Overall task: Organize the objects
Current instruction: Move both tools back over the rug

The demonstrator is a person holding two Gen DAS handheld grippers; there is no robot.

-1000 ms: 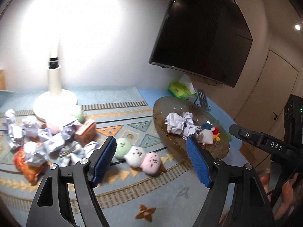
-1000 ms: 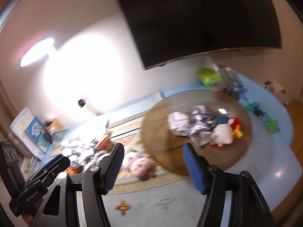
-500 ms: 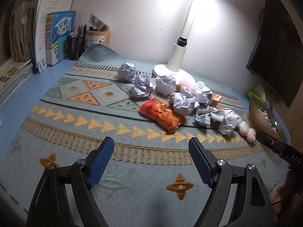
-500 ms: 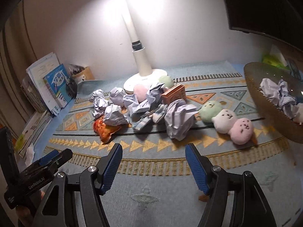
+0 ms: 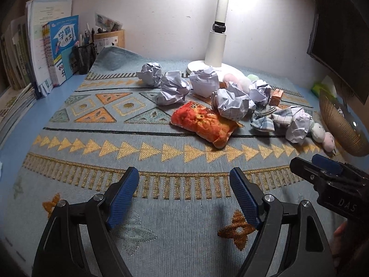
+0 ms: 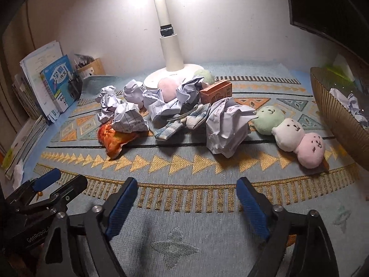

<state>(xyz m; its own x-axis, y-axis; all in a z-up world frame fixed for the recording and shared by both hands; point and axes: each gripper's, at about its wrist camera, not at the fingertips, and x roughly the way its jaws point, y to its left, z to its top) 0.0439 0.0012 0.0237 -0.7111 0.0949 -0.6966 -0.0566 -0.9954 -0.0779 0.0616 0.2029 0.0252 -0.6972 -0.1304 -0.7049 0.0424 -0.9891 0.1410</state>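
Several crumpled paper balls (image 5: 175, 87) (image 6: 226, 127) lie in a heap on the patterned mat, with an orange plush pouch (image 5: 204, 123) (image 6: 113, 138), a checked cloth toy (image 6: 182, 122), a small brown box (image 6: 216, 92) and a green-white-pink plush skewer (image 6: 290, 133). A brown ribbed bowl (image 6: 334, 117) at the right holds paper balls. My left gripper (image 5: 184, 198) is open and empty above the mat's near part. My right gripper (image 6: 186, 205) is open and empty, in front of the heap.
A white lamp base (image 6: 173, 73) stands behind the heap. Books (image 5: 55, 53) and a pen holder (image 5: 84, 57) stand at the back left. A dark screen (image 5: 341, 30) hangs at the right. The patterned mat (image 5: 92, 143) covers the table.
Both grippers have swung left, away from the bowl, and now face the heap on the mat. Both stayed open and empty.
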